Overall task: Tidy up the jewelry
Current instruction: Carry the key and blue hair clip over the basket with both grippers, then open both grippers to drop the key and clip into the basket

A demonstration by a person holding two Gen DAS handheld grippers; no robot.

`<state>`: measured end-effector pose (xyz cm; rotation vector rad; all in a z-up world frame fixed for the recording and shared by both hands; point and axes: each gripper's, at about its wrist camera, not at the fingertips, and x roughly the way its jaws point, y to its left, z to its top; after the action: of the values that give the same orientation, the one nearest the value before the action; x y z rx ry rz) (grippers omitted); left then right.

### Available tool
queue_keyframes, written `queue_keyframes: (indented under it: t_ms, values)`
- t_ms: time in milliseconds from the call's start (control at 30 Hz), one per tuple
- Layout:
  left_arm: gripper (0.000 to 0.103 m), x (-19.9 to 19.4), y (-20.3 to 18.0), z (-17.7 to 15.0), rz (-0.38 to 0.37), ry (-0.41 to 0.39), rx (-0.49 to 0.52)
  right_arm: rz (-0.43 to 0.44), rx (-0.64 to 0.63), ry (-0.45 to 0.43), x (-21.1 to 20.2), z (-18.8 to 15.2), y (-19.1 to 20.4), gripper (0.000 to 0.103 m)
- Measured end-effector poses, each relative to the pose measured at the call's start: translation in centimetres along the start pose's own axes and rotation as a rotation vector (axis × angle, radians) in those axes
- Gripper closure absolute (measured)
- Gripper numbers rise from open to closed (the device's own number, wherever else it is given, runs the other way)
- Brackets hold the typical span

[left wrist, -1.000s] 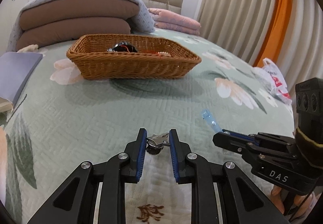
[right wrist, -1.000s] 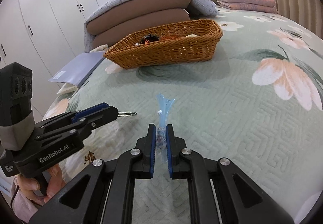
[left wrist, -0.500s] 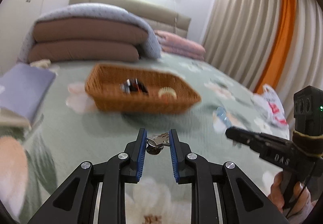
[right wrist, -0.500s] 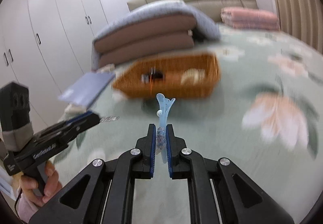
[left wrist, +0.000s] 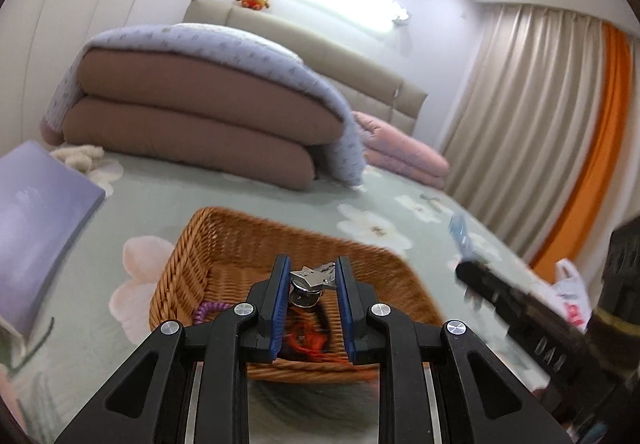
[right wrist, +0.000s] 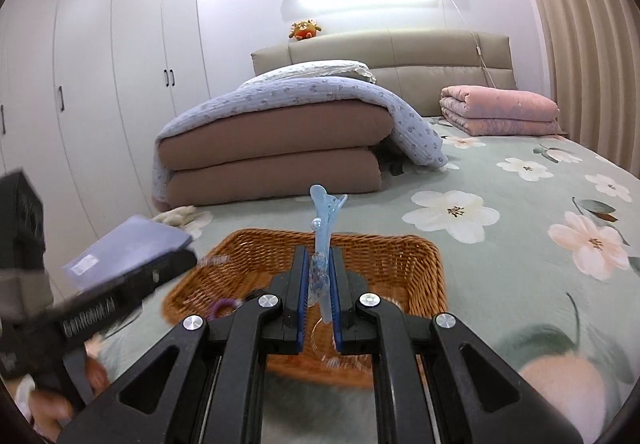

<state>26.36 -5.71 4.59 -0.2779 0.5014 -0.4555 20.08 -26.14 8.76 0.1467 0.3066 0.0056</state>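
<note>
Noted bedspread (right wrist: 500,316), pale green, quilted, printed with white and peach flowers. Folded brown duvet (right wrist: 272,148) with lilac patterned cover lay near headboard (right wrist: 380,56), beige, padded. Small orange plush toy (right wrist: 305,29) sat on headboard top. Folded pink quilt (right wrist: 498,110) lay right of duvet, apart from it. Lilac flat book or box (left wrist: 36,220) rested at bed's left edge; I could not tell which. White wardrobe (right wrist: 100,84) stood left. Beige curtain (left wrist: 532,132) with orange panel (left wrist: 596,164) hung right. White plastic bag (left wrist: 570,296) lay near curtain.
</note>
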Motion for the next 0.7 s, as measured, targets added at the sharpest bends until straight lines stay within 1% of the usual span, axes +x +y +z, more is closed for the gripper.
queue_keyframes:
  t_ms: [67,133,200,267,400,500,600,700]
  values:
    - [0.08,1.4,0.5,-1.2,0.026,0.027,0.03,-0.008,0.02,0.012,1.4,-1.1,-0.8,0.092]
    - [0.08,2.1,0.9,-1.8,0.049,0.043,0.035,0.004,0.047,0.068,3.0,-2.2,-1.5,0.092]
    - [0.08,2.5,1.0,-1.9,0.051,0.044,0.033,0.017,0.064,0.099,3.7,-2.5,-2.1,0.092]
    - [0.08,2.6,0.7,-2.1,0.062,0.037,0.056,0.016,0.069,0.099,3.8,-2.7,-2.3,0.092]
    - [0.08,2.9,0.4,-2.4,0.07,0.031,0.077,0.003,0.034,0.102,3.8,-3.0,-1.8,0.092]
    - [0.08,3.1,0.4,-2.5,0.105,0.026,0.096,-0.023,-0.001,0.108,4.1,-3.3,-1.1,0.092]
    - [0.08,3.3,0.6,-2.5,0.099,0.029,0.093,-0.027,-0.018,0.118,4.4,-3.5,-0.8,0.092]
    - [0.08,3.4,0.8,-2.6,0.093,0.027,0.088,-0.026,-0.002,0.127,4.6,-3.6,-1.1,0.092]
